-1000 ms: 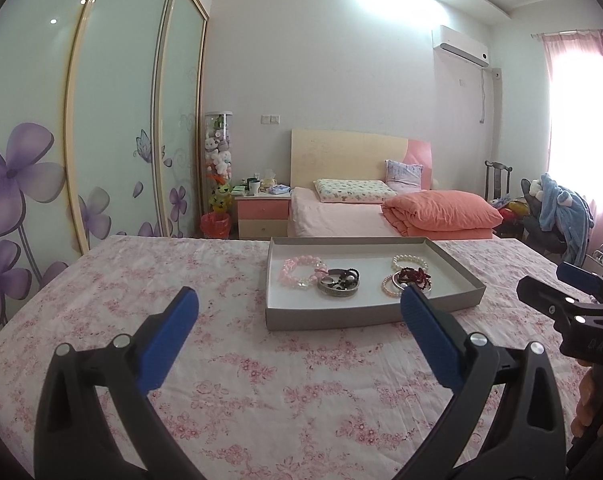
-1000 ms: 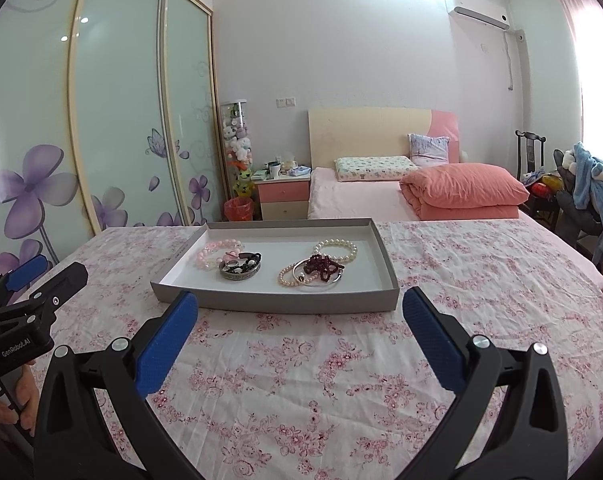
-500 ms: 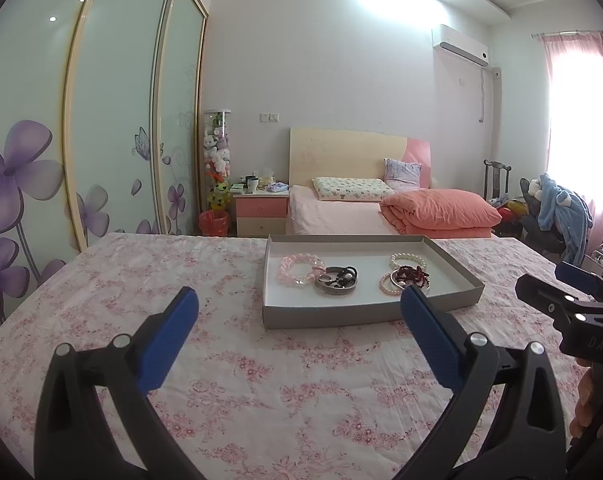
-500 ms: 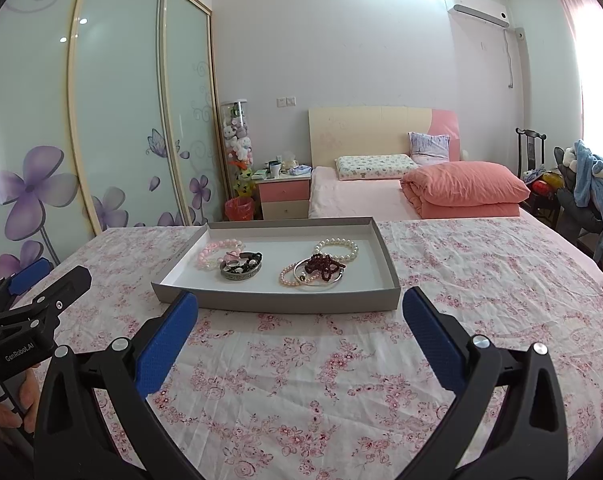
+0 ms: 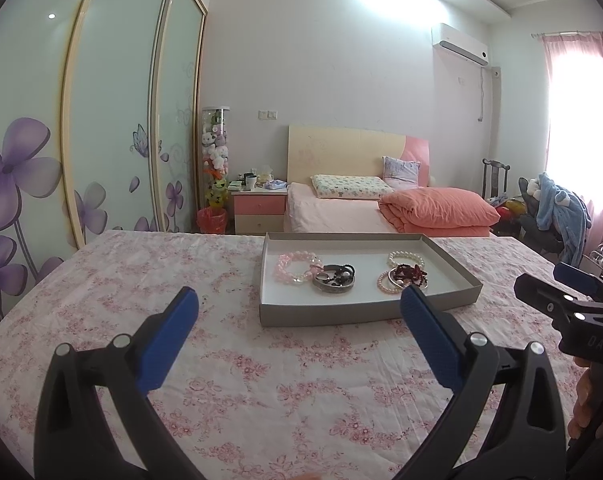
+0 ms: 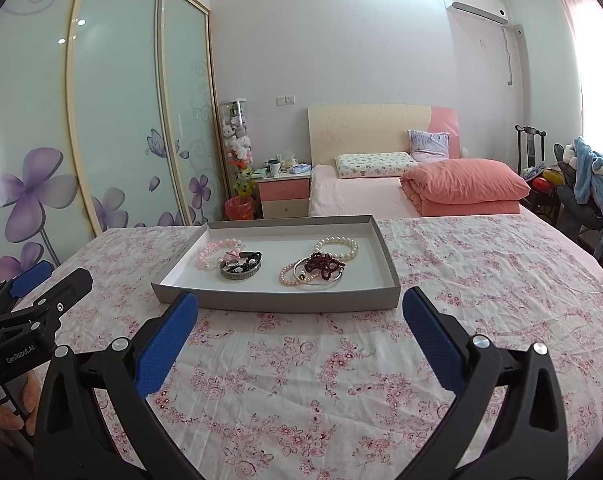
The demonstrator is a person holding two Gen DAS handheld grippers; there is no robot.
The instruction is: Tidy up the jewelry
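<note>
Jewelry (image 6: 277, 262) is kept in a grey tray (image 6: 277, 302) on the floral tablecloth (image 6: 301, 380), ahead of both grippers. Left gripper (image 5: 299, 314) and right gripper (image 6: 300, 312) are spread wide, nothing held. A bed (image 6: 381, 196) is seen beyond.

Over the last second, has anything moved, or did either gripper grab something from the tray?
Nothing was grabbed. Both views drifted only slightly, so the grippers barely shifted. The left gripper and right gripper stay wide open and empty above the floral cloth, short of the tray. The pink bead bracelet, pearl bracelet and dark red beads lie where they were.
</note>
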